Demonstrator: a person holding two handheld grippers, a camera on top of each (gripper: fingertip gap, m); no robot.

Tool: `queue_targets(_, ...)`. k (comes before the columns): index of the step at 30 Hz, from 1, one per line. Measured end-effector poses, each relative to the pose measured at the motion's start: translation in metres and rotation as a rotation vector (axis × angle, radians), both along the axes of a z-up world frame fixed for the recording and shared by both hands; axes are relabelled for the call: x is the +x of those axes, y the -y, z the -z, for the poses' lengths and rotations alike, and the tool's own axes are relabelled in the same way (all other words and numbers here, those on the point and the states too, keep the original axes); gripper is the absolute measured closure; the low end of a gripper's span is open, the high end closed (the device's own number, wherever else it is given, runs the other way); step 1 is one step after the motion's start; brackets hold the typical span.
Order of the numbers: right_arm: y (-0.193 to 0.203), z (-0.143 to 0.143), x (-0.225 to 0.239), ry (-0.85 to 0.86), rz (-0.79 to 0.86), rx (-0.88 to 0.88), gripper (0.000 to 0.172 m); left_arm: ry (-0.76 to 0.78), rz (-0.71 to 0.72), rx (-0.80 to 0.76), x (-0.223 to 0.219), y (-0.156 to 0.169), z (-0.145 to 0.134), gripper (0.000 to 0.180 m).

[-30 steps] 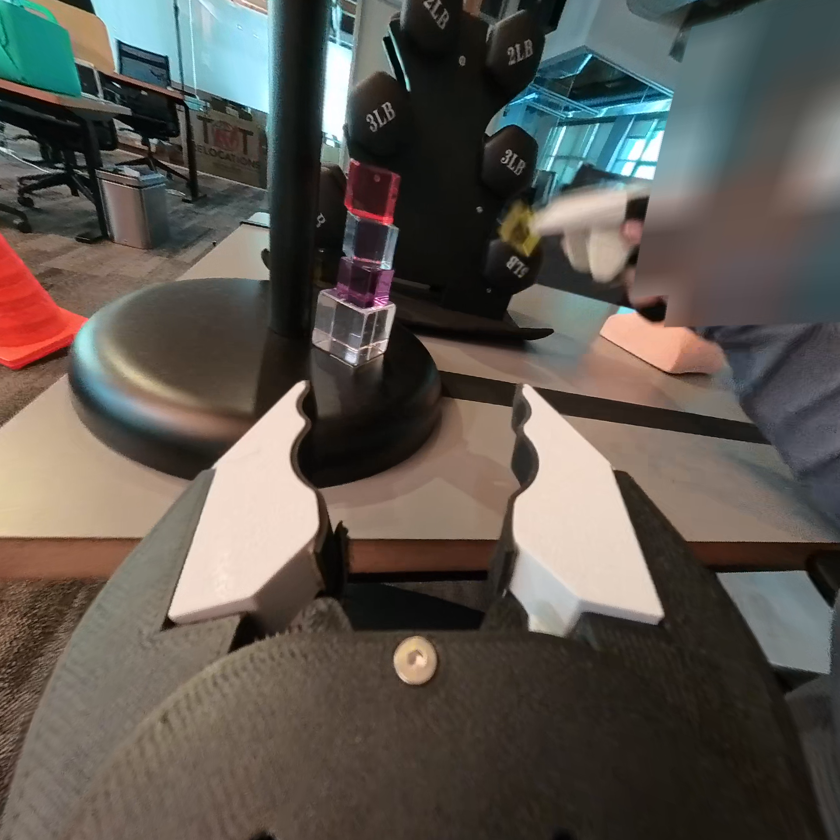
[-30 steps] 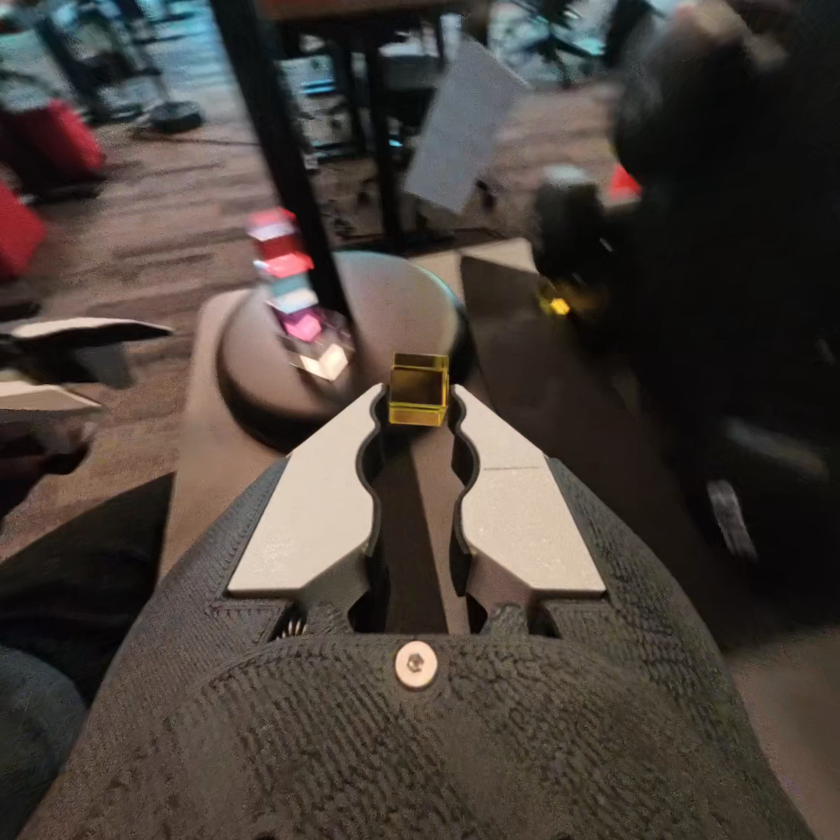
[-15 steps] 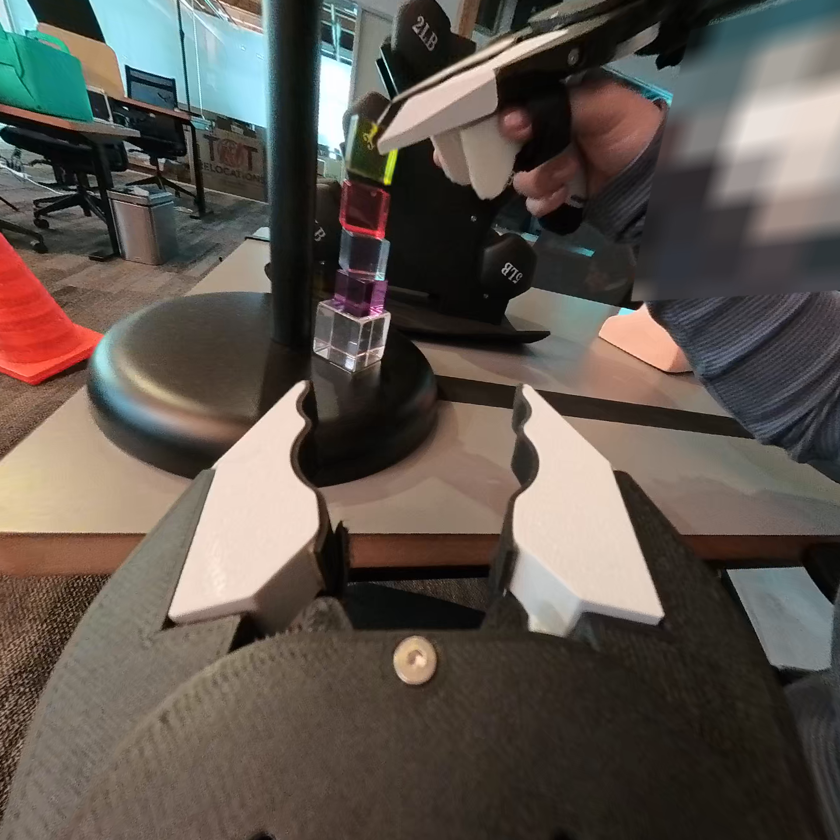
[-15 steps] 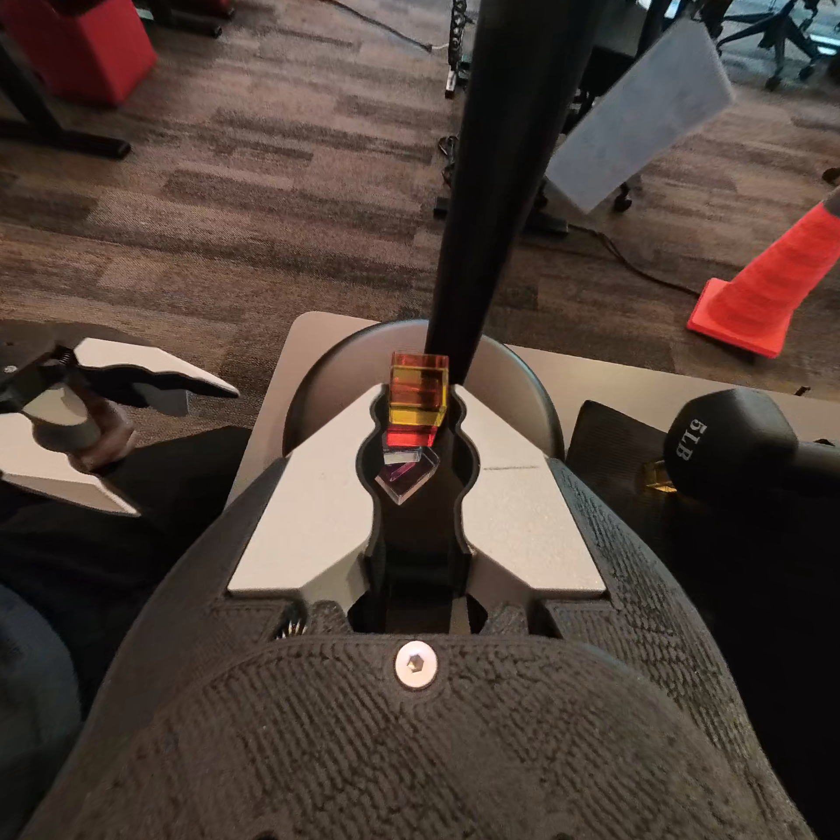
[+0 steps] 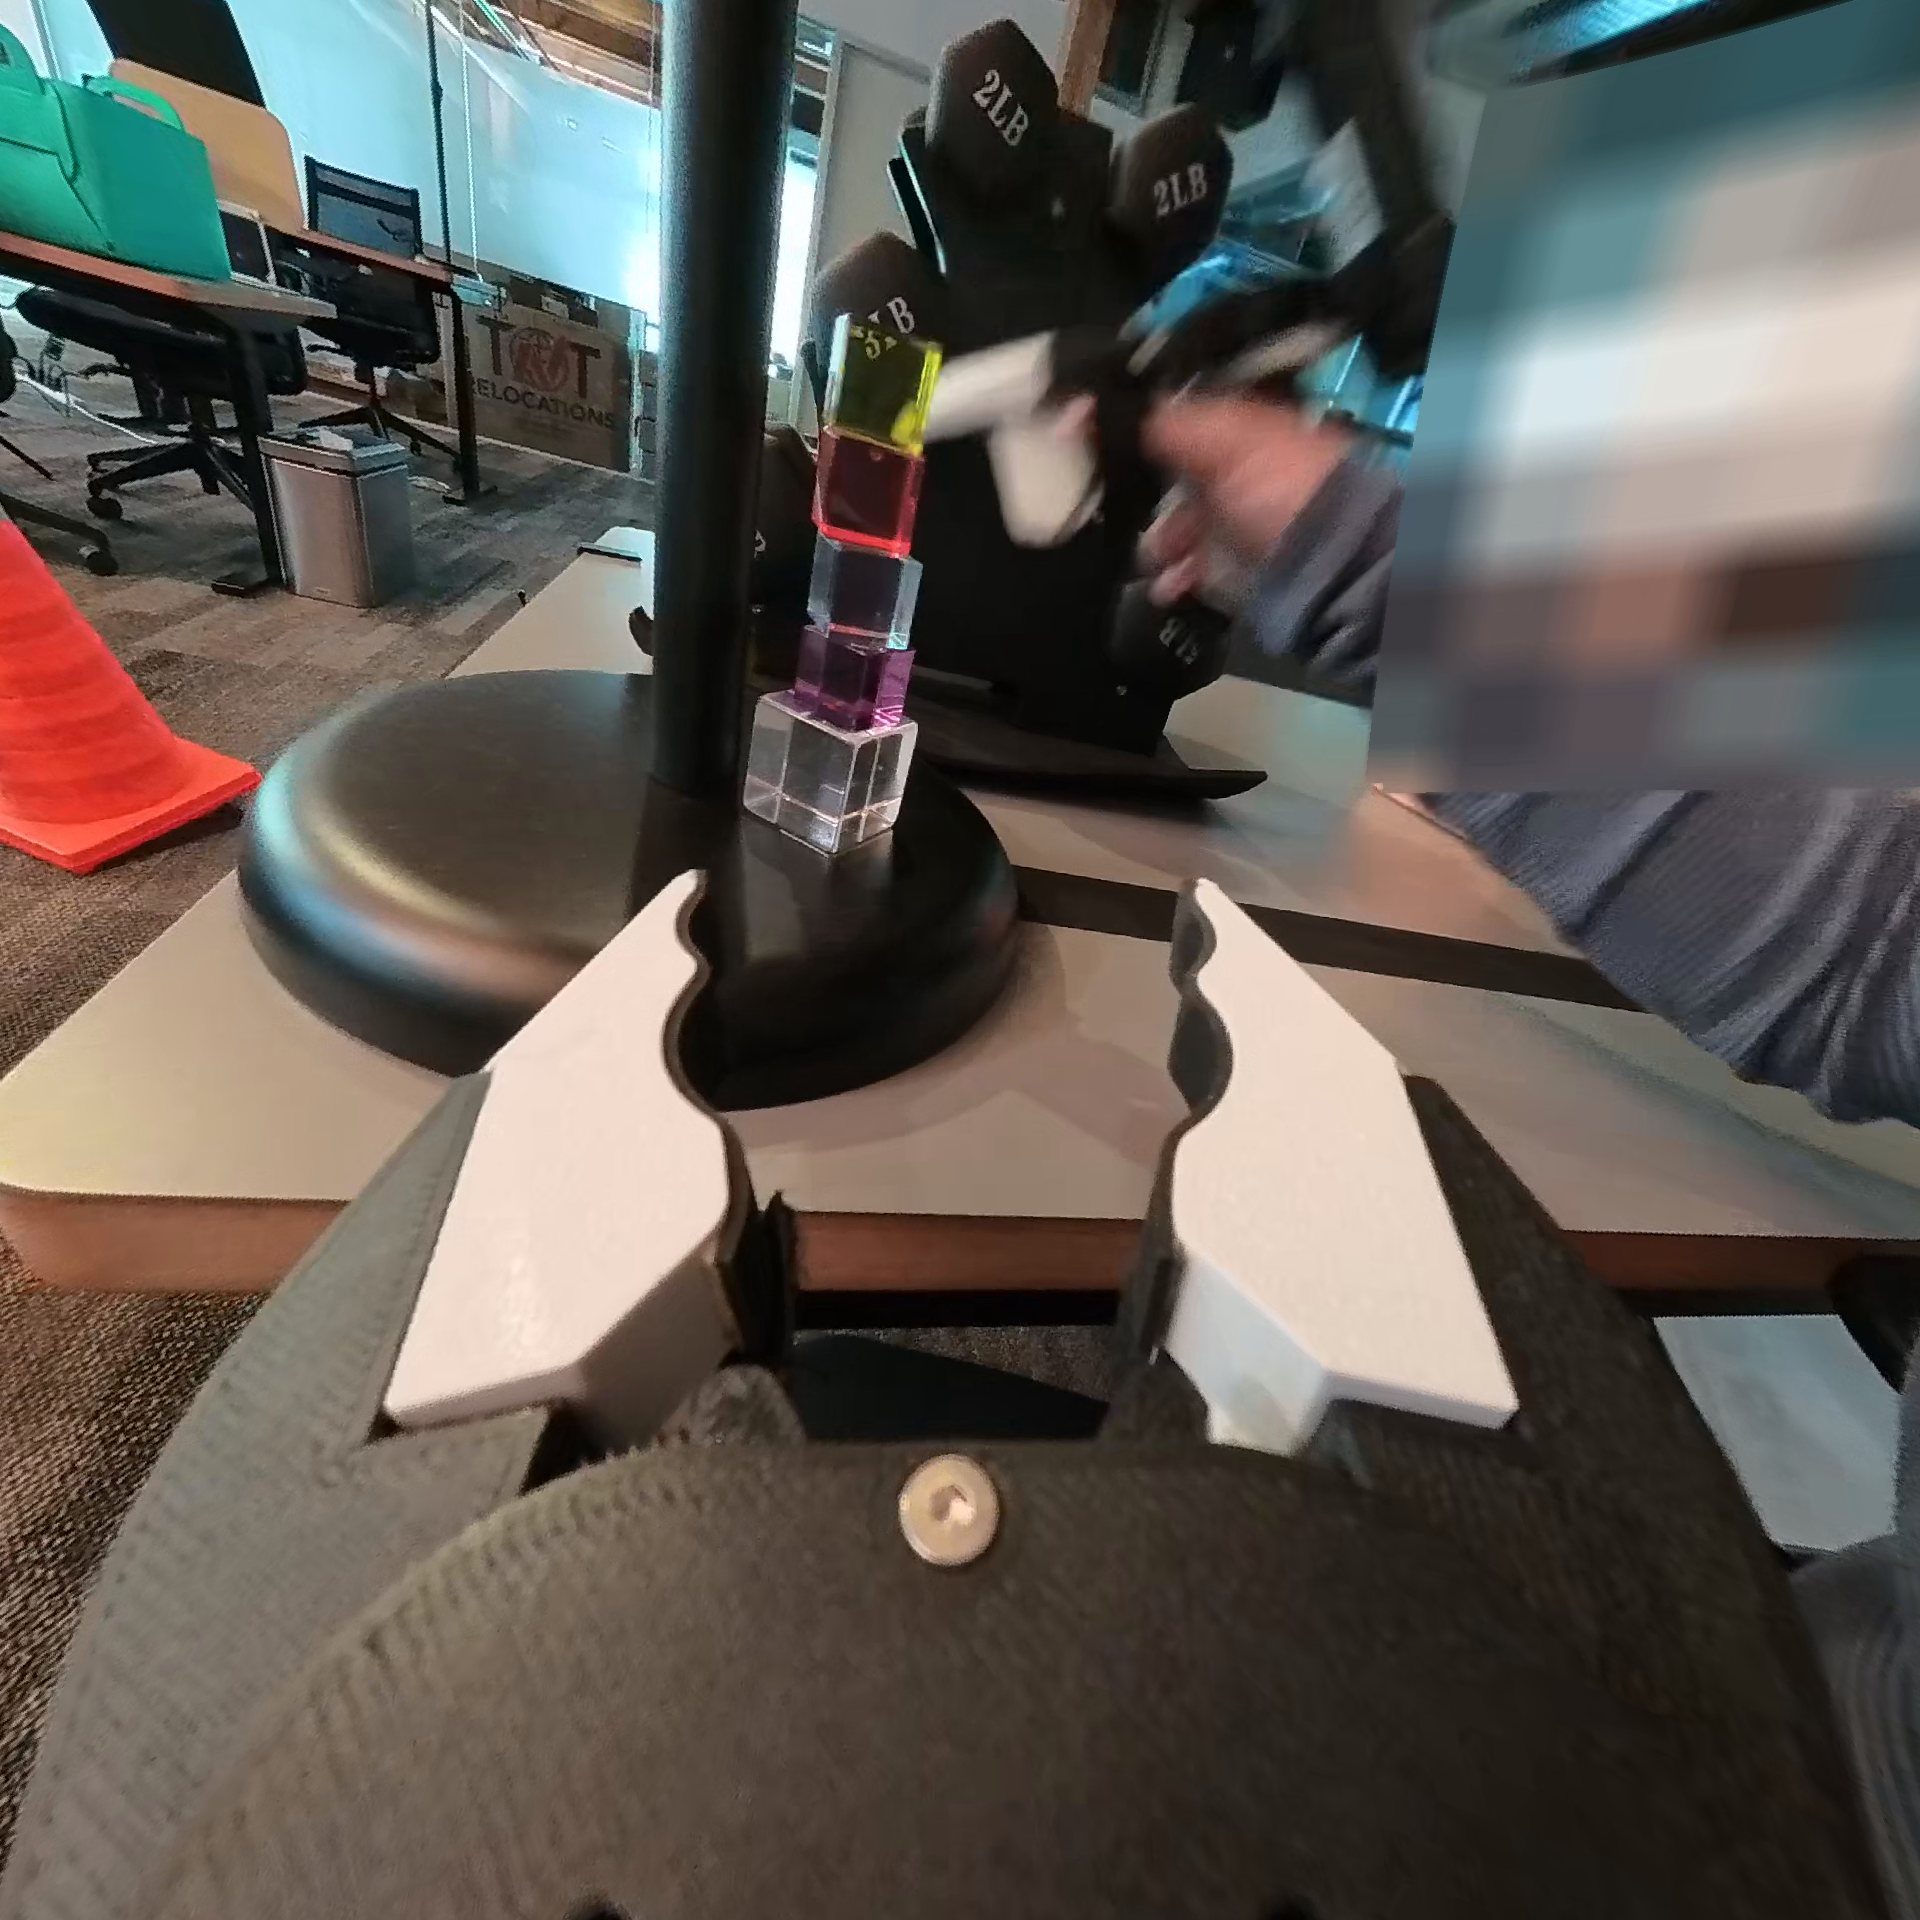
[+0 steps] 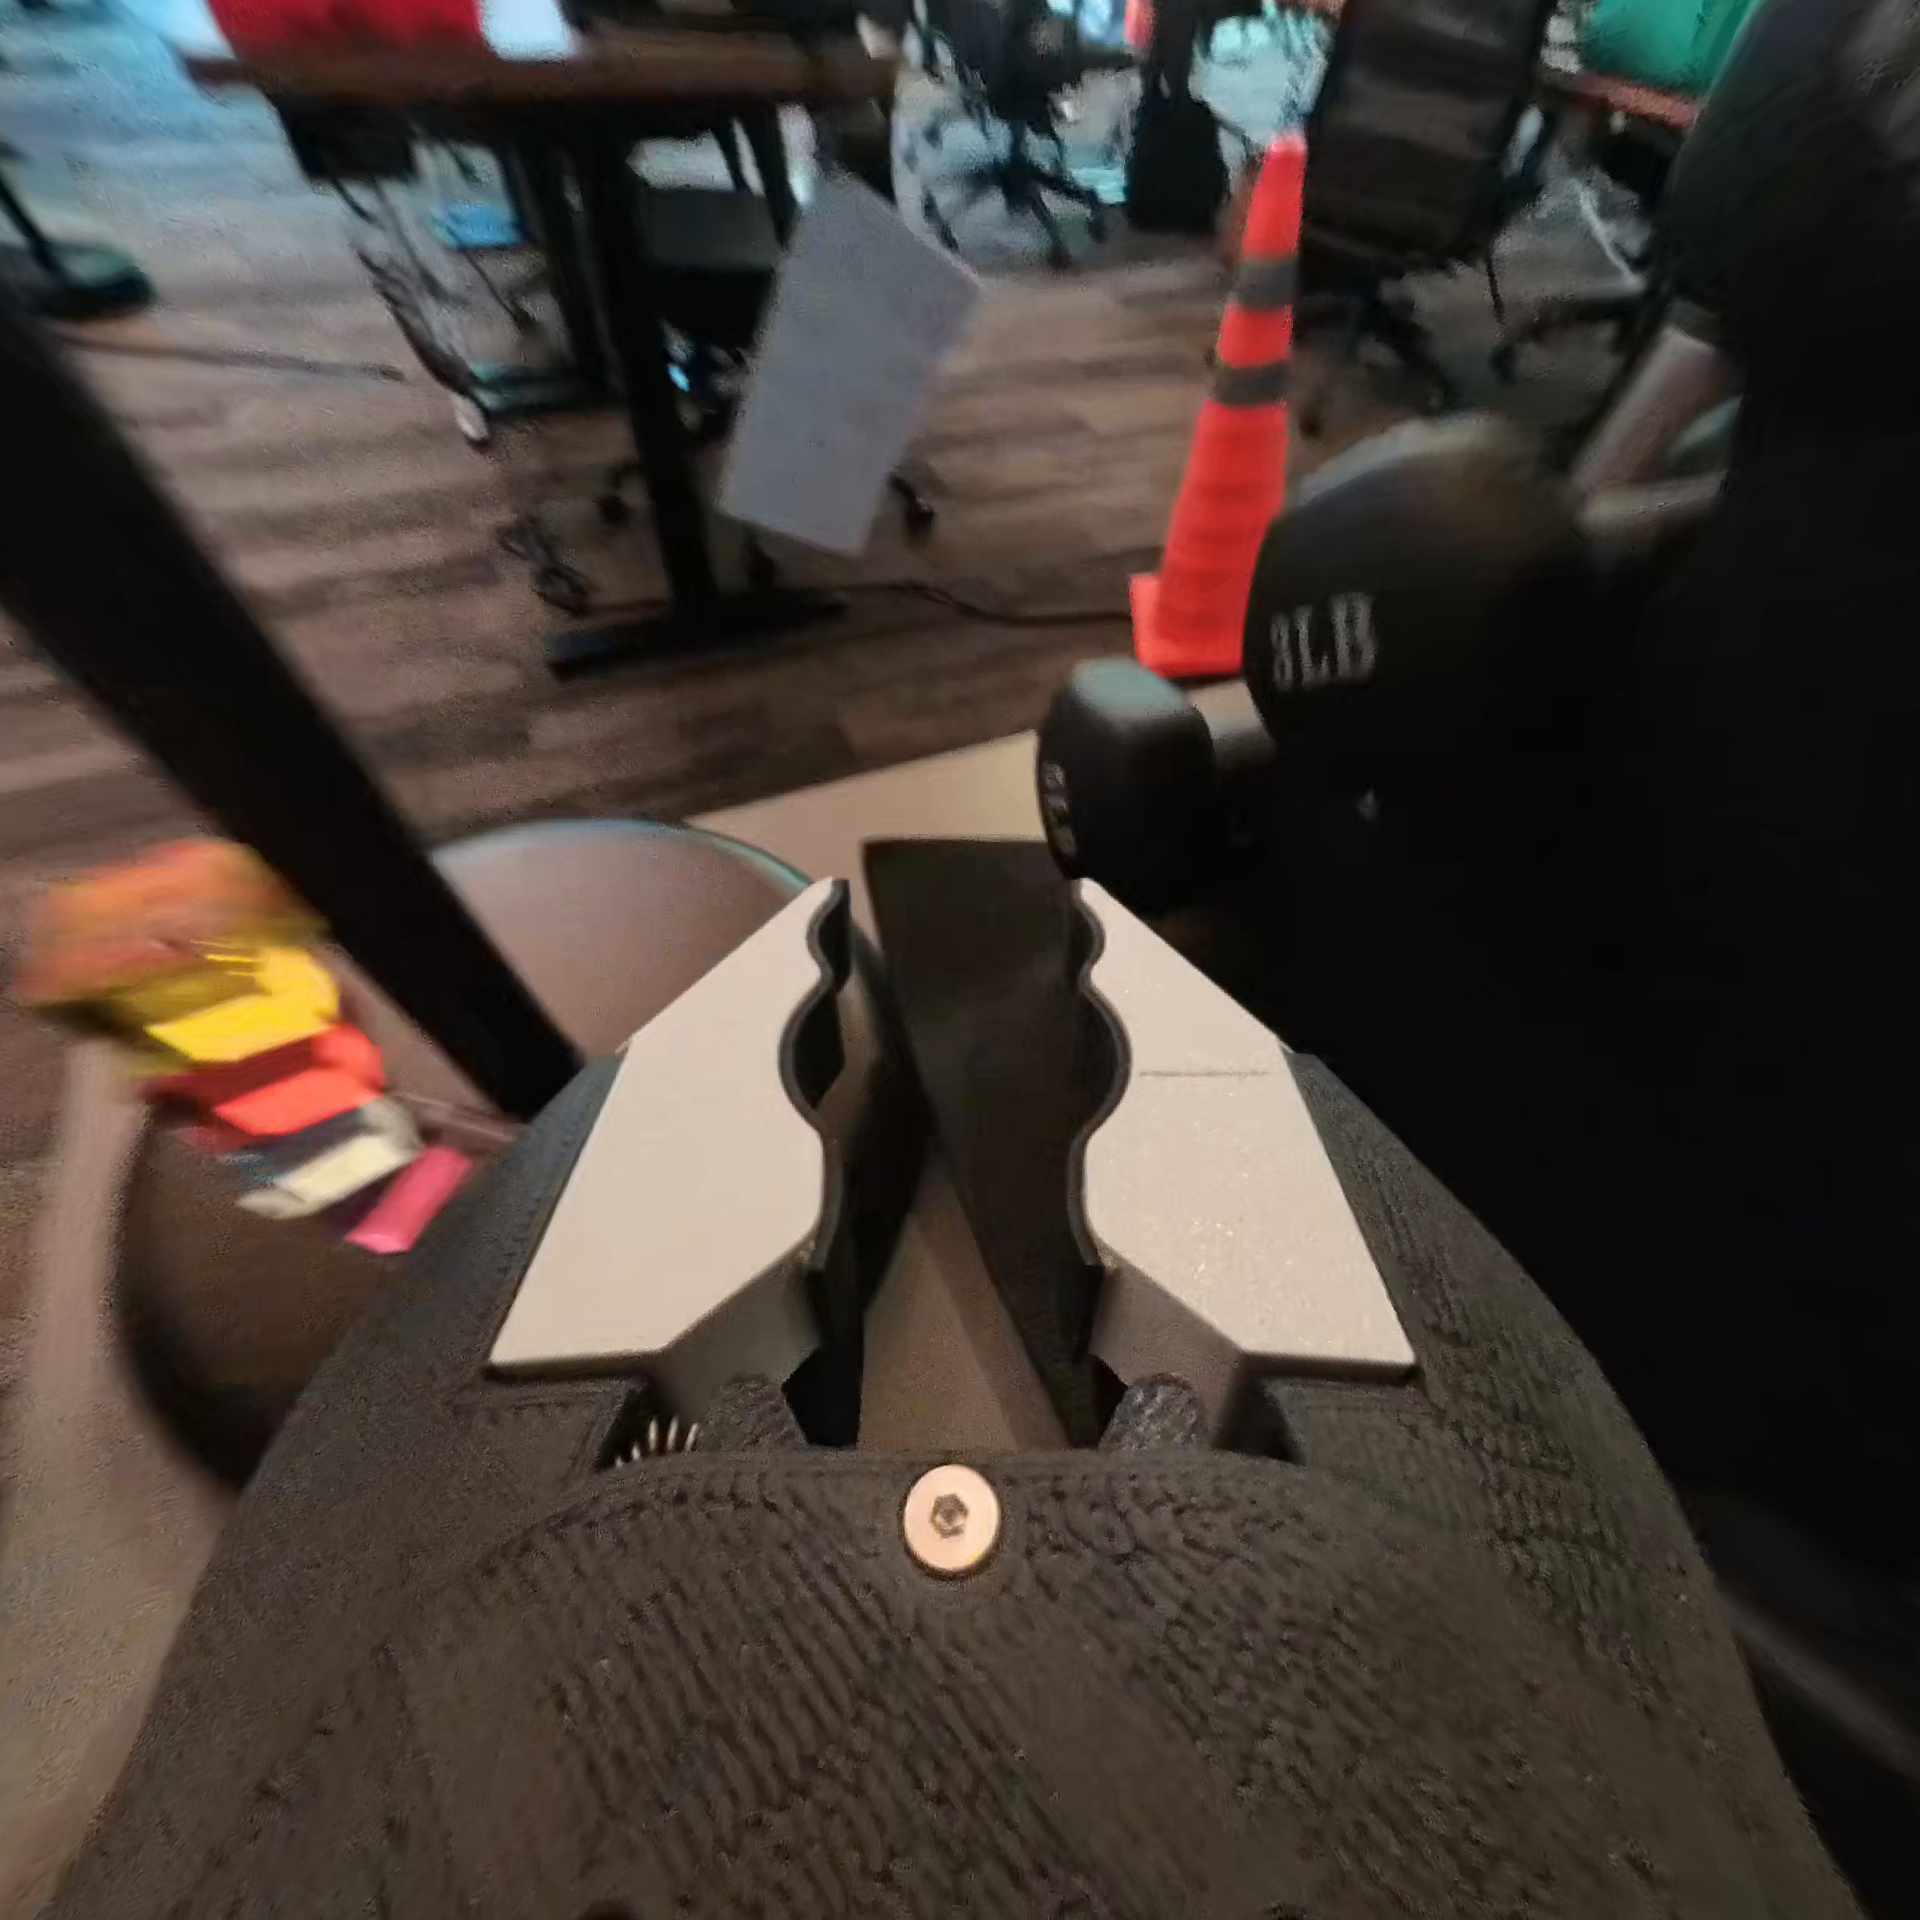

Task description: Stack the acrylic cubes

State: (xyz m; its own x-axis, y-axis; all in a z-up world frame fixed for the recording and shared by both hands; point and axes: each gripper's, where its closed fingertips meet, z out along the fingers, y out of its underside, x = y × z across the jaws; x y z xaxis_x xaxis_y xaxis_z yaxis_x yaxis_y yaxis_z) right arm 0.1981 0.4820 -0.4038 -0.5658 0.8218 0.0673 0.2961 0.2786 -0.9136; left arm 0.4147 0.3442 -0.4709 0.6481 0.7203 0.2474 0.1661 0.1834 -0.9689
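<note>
Left gripper [image 5: 940, 904]: jaws wide apart, bare, at the table's [image 5: 156, 1122] near edge; cube stack [image 5: 857, 582] stood upright straight ahead on the black round base [image 5: 436, 831]; right gripper [image 6: 961, 904]: parted, bare, stack off its left.

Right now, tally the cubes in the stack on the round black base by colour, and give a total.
Yellow cube: 1
Red cube: 1
Clear cubes: 2, one mid-stack, one at the bottom
Purple cube: 1
Total: 5 cubes, stacked on the round black base.
</note>
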Motion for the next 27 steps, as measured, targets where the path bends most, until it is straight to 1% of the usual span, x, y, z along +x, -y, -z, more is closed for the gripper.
queue_targets(3, -0.001, 0.055, -0.023, 0.007, 0.008, 0.148, 0.132, 0.001, 0.004, -0.003, 0.002, -0.002, 0.001, 0.094)
queue_targets(5, -0.003, 0.075, -0.030, -0.011, 0.020, 0.214, 0.136, -0.001, 0.003, -0.002, 0.004, -0.001, 0.001, 0.094)
queue_targets(7, -0.001, 0.085, -0.034, 0.001, 0.026, 0.180, 0.136, -0.001, -0.001, 0.004, 0.004, 0.000, 0.001, 0.094)
queue_targets(9, -0.003, 0.087, -0.037, -0.005, 0.042, 0.129, 0.136, 0.003, -0.008, 0.005, 0.004, 0.002, 0.002, 0.094)
queue_targets(11, -0.006, 0.086, -0.037, -0.049, 0.050, 0.112, 0.136, 0.013, -0.026, 0.005, 0.000, 0.004, 0.005, 0.095)
queue_targets(14, -0.014, 0.073, -0.034, -0.200, 0.078, 0.077, 0.136, 0.034, -0.109, -0.004, -0.014, 0.018, 0.010, 0.101)
queue_targets(16, -0.023, 0.064, -0.030, -0.328, 0.119, 0.067, 0.138, 0.027, -0.160, -0.008, -0.035, 0.043, 0.005, 0.104)
queue_targets(18, -0.026, 0.052, -0.020, -0.461, 0.139, 0.055, 0.141, -0.015, -0.222, -0.043, -0.061, 0.063, -0.008, 0.109)
queue_targets(20, -0.029, 0.038, -0.012, -0.586, 0.161, 0.073, 0.147, -0.057, -0.295, -0.109, -0.100, 0.088, -0.022, 0.116)
queue_targets(21, -0.028, 0.038, -0.011, -0.601, 0.160, 0.095, 0.149, -0.064, -0.316, -0.135, -0.123, 0.097, -0.028, 0.118)
queue_targets(22, -0.027, 0.042, -0.012, -0.578, 0.151, 0.115, 0.152, -0.064, -0.312, -0.160, -0.146, 0.102, -0.034, 0.119)
queue_targets(24, -0.024, 0.060, -0.020, -0.435, 0.135, 0.122, 0.155, -0.024, -0.243, -0.207, -0.193, 0.100, -0.037, 0.117)
queue_targets(27, -0.025, 0.086, -0.037, -0.154, 0.169, 0.092, 0.160, 0.063, -0.057, -0.276, -0.249, 0.068, -0.031, 0.117)
